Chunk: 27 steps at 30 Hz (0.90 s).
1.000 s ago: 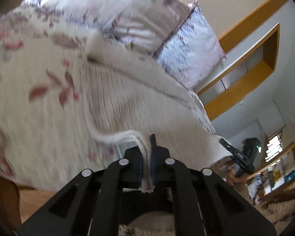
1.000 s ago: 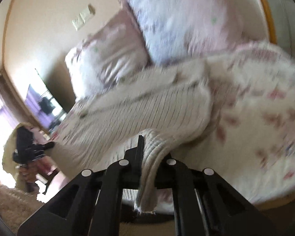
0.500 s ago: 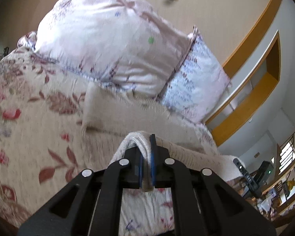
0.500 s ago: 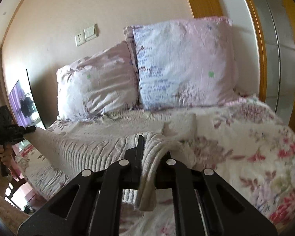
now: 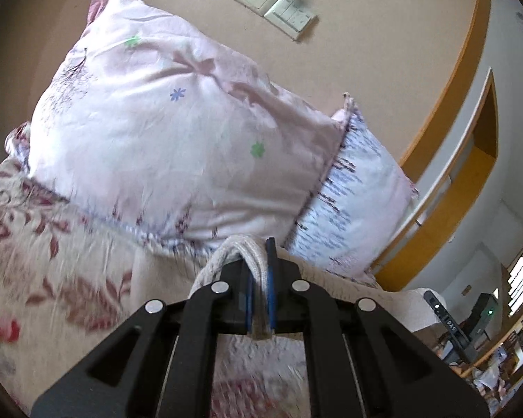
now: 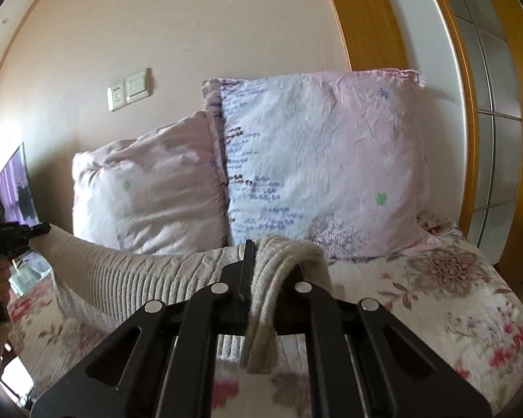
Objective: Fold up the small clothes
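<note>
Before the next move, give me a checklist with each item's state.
1. Left tongs shut on sweater: ok.
2. Right tongs shut on sweater: ok.
3. Sweater stretched between both tongs, off the bedspread: ok.
4. Both grips level: cannot tell.
5. Pillows apart from the sweater: cannot tell.
6. Lower half of the sweater flat: cannot tell, hidden.

Sweater on bedspread, before two pillows side by side against wall

Floral bedspread blurred; ribbed sweater's lower part hidden.
</note>
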Each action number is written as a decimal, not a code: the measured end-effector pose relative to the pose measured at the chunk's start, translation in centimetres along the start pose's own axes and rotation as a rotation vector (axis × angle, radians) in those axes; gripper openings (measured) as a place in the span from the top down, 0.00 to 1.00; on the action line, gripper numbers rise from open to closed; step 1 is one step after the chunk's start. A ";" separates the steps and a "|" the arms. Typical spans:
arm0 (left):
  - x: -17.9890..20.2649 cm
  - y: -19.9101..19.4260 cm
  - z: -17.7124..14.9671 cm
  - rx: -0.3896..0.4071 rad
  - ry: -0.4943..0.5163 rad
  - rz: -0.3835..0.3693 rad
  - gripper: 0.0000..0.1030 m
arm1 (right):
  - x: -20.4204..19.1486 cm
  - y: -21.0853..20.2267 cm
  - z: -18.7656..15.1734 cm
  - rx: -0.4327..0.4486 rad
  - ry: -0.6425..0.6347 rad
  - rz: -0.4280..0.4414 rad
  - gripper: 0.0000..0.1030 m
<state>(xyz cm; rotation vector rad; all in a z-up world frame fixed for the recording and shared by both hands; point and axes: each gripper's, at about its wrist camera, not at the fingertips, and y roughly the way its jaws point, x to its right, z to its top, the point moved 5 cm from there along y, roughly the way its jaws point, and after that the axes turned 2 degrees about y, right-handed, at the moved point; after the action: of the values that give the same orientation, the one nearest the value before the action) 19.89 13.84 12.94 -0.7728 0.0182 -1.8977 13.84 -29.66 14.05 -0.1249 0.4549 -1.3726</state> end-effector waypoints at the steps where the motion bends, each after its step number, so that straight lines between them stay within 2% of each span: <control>1: -0.4 1.0 0.0 -0.008 0.004 0.016 0.94 | 0.4 1.3 0.0 -0.013 0.018 -0.004 0.93; 4: -2.6 5.0 -1.2 -0.087 -0.019 0.065 0.94 | 2.2 5.7 -1.6 -0.113 0.096 -0.029 0.93; 6: -4.6 7.9 -2.8 -0.168 -0.064 0.095 0.94 | 4.0 9.6 -4.1 -0.242 0.177 -0.055 0.93; 8: -6.2 9.9 -4.1 -0.225 -0.112 0.107 0.94 | 5.3 12.1 -6.4 -0.335 0.252 -0.064 0.93; 11: -7.7 11.5 -4.8 -0.238 -0.149 0.121 0.94 | 6.1 13.8 -7.9 -0.362 0.295 -0.071 0.93; 14: -8.3 12.0 -4.3 -0.220 -0.181 0.096 0.94 | 6.6 14.3 -7.4 -0.338 0.338 -0.052 0.93; 17: -9.4 13.6 -4.4 -0.243 -0.237 0.113 0.94 | 7.3 15.9 -7.4 -0.361 0.403 -0.054 0.93; 19: -10.1 14.6 -4.9 -0.268 -0.297 0.115 0.93 | 8.1 17.5 -8.0 -0.416 0.482 -0.056 0.86; 21: -10.9 15.2 -5.2 -0.279 -0.367 0.103 0.87 | 8.8 18.3 -8.5 -0.449 0.565 -0.048 0.56; 23: -11.0 15.0 -5.0 -0.260 -0.395 0.081 0.71 | 9.0 18.0 -7.9 -0.414 0.587 -0.038 0.43; 24: -11.1 14.8 -4.8 -0.247 -0.397 0.077 0.67 | 9.0 17.7 -7.5 -0.386 0.576 -0.043 0.40; 26: -11.1 14.0 -4.1 -0.210 -0.391 0.074 0.54 | 8.8 16.7 -6.2 -0.319 0.529 -0.043 0.40; 27: -11.1 13.5 -3.7 -0.191 -0.390 0.074 0.52 | 8.8 16.1 -5.7 -0.301 0.514 -0.042 0.40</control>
<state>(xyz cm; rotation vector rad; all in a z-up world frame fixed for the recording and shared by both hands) 31.77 15.61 -0.21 -1.2452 -0.0145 -1.6638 27.53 -33.83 1.14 -0.0248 1.0946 -1.3656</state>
